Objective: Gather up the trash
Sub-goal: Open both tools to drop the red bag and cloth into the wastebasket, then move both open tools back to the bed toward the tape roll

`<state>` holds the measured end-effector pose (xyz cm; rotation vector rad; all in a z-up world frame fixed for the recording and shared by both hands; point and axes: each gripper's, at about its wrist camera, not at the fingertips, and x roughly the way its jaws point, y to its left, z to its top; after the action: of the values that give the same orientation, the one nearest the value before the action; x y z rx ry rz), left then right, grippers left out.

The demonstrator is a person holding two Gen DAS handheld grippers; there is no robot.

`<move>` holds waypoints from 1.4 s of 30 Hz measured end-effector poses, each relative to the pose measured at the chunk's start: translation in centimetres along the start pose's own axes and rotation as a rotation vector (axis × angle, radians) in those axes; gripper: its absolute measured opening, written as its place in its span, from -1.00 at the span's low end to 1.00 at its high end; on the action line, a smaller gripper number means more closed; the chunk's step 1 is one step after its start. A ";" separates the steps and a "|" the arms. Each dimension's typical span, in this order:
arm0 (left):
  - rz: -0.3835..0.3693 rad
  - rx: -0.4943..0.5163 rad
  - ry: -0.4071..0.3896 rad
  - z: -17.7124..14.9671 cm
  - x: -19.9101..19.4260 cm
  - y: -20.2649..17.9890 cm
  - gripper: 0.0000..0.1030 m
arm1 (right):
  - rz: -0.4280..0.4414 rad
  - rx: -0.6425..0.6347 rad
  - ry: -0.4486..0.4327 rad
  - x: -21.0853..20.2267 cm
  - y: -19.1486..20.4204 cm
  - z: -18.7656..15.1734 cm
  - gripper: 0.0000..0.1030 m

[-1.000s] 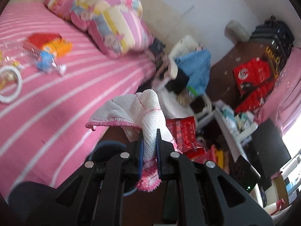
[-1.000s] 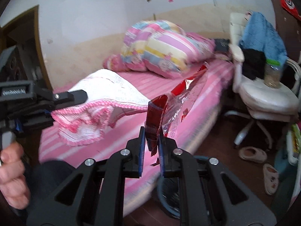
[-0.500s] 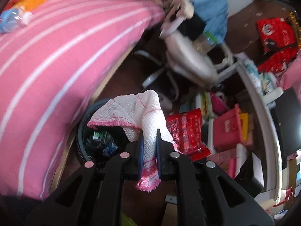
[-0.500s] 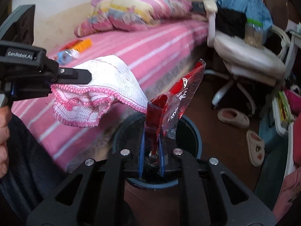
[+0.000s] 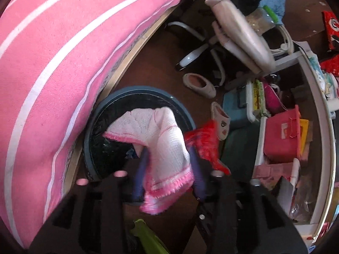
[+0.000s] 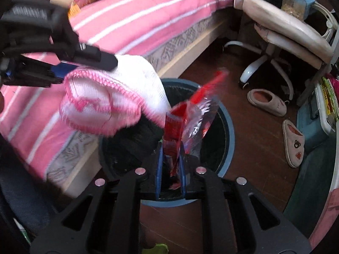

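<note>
Now both jaws gape, cloth [image 5: 161, 146] and wrapper [image 6: 190, 122] loose above bin [image 6: 229, 131].

Both wrist views close, angled down — share bin [image 5: 186, 114] [image 6: 229, 131], bed [image 5: 53, 53] [image 6: 131, 21].

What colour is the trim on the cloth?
Pink trim on the white cloth; clearest in the right wrist view.

Left gripper [image 5: 168, 167] points steeply down, its jaws spread wide, cloth [image 5: 161, 139] draped loose between the blue pads [image 5: 141, 169]. Right gripper [image 6: 171, 160] tilts down too, jaws parted a little around the wrapper [image 6: 186, 118], pads [image 6: 159, 167] barely off it. From the right wrist view, the left gripper reaches in from the upper left, just beside the right.
</note>
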<state>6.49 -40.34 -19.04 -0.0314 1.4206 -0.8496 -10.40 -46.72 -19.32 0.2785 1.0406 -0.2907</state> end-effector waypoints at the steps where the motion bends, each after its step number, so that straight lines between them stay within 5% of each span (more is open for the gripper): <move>1: -0.004 -0.013 0.002 0.2 0.1 0.3 -0.07 | -0.010 0.003 0.013 0.7 -0.1 0.0 -0.67; 3: -0.009 -0.035 0.003 0.3 0.1 0.5 0.19 | -0.021 0.014 0.029 1.1 -0.1 0.0 -0.49; 8: -0.036 -0.068 -0.035 0.6 -1.2 0.7 0.29 | -0.040 0.018 0.021 0.3 0.0 0.1 -0.05; 16: -0.035 -0.072 -0.135 -0.2 -4.9 0.0 0.35 | -0.034 -0.042 -0.066 -5.0 2.3 1.4 0.23; 28: -0.200 -0.097 -0.581 -6.2 -21.9 2.2 0.46 | 0.062 -0.154 -0.345 -18.1 10.3 6.2 0.37; 34: -0.138 -0.107 -0.792 -10.3 -32.8 6.6 0.60 | 0.183 -0.237 -0.437 -22.1 17.7 7.8 0.38; 42: 0.009 -0.321 -0.847 -14.6 -37.2 17.9 0.64 | 0.339 -0.305 -0.466 -23.1 27.3 10.6 0.53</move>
<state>5.78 -1.20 0.51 -0.5643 0.7328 -0.4879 -2.91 -22.87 8.34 0.0989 0.5515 0.1105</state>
